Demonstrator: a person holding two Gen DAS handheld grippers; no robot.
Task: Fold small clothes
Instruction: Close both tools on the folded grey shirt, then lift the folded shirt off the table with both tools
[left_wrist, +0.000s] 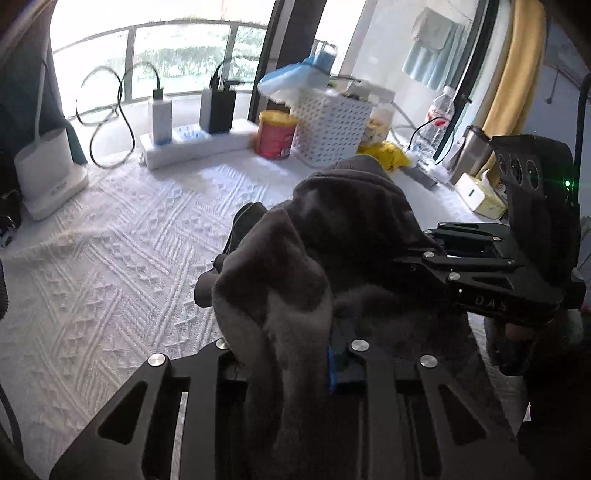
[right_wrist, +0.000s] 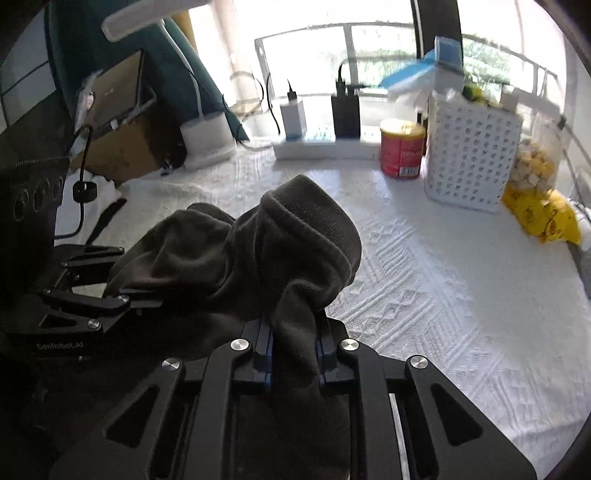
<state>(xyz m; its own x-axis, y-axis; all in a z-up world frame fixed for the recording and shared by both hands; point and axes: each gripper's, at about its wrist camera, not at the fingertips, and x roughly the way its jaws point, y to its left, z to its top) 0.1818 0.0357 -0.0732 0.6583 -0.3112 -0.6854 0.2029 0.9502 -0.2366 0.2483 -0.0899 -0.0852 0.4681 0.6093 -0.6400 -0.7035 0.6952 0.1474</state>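
A dark grey sock-like garment (left_wrist: 332, 229) hangs bunched between both grippers above the white patterned cloth (left_wrist: 110, 258). My left gripper (left_wrist: 291, 350) is shut on one end of it; the fabric drapes over its fingers and hides most of them. My right gripper (right_wrist: 293, 343) is shut on the other end, its blue-edged pads (right_wrist: 266, 343) pressing the cloth from both sides. The ribbed cuff (right_wrist: 314, 225) stands up in front of the right gripper. Each gripper shows beside the other: the right gripper (left_wrist: 436, 258) in the left wrist view, the left gripper (right_wrist: 110, 299) in the right wrist view.
At the back stand a white perforated basket (right_wrist: 469, 155), a red can (right_wrist: 402, 151), a white power strip with chargers (right_wrist: 325, 146) and a yellow snack bag (right_wrist: 535, 214). A white lamp base (left_wrist: 48, 173) sits at the left. A water bottle (left_wrist: 439, 110) stands at the right.
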